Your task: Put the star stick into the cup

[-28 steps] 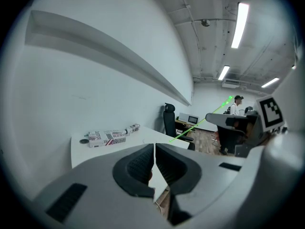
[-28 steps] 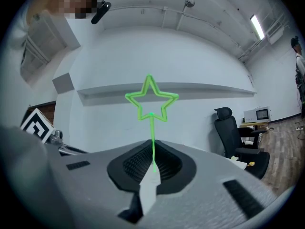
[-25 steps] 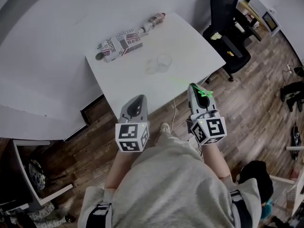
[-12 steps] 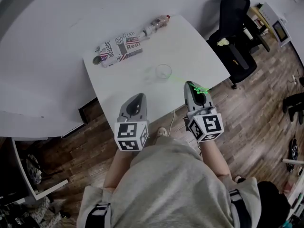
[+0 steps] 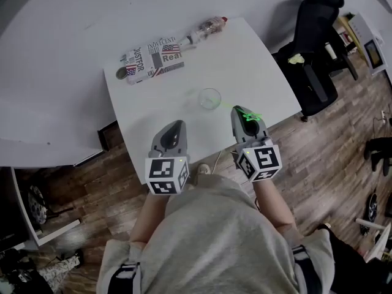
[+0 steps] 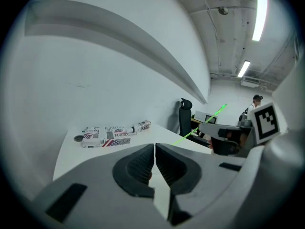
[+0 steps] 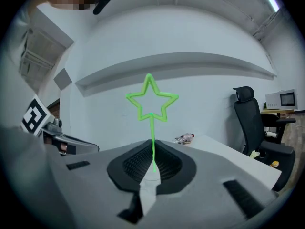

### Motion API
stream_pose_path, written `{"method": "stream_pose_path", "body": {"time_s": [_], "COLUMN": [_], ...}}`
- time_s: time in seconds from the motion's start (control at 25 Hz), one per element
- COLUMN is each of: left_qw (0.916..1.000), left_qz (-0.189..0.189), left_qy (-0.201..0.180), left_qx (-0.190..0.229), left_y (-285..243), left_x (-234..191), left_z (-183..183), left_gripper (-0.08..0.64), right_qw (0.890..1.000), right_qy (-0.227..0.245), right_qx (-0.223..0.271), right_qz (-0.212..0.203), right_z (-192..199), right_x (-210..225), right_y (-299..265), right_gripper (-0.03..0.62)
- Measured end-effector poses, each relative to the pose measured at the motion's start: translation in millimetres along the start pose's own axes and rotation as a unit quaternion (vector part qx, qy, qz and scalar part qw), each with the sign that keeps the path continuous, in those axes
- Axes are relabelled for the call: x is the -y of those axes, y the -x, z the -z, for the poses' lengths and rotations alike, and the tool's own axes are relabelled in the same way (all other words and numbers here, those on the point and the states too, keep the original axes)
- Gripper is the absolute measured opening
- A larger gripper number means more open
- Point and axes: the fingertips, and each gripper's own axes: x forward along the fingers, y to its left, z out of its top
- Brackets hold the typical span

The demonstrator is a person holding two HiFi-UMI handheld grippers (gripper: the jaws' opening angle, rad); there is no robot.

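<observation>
A clear cup (image 5: 210,98) stands on the white table (image 5: 257,60), near its front edge. My right gripper (image 5: 241,111) is shut on the thin green star stick (image 5: 248,116), just right of the cup. The stick is tilted: its star end is up and its tail slants down toward the cup's right side. In the right gripper view the star (image 7: 151,99) stands above the jaws (image 7: 152,149), with the stem pinched between the pads. My left gripper (image 5: 177,127) hovers over the table's front edge, left of the cup. It is shut and holds nothing (image 6: 155,148).
At the back left of the table lie a flag-printed box (image 5: 153,59), a small dark round thing (image 5: 120,73) and a plastic bottle (image 5: 209,26). A black office chair (image 5: 317,48) stands to the right of the table. Wooden floor surrounds the table.
My right gripper has carried the star stick left and forward, closer to the cup. The left gripper has barely moved.
</observation>
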Motion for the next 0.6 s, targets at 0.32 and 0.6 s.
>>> {"method": "stream_pose_path", "body": {"time_s": [0.32, 0.6], "left_qw": [0.9999, 0.9998], "left_qz": [-0.005, -0.007], "left_qy": [0.001, 0.000], "left_qx": [-0.015, -0.021], "left_y": [-15.8, -20.5], "left_x": [-2.0, -7.9], "left_z": [11.6, 16.5], "left_gripper": [0.009, 0.011], "right_qw": [0.999, 0.997], "right_qy": [0.003, 0.009], "right_qx": [-0.035, -0.069], "right_qz": [-0.021, -0.029], "right_z": [33.1, 65.0], "right_x": [3.8, 3.4], "right_y": [-29.8, -46.2], "right_gripper": [0.012, 0.012]}}
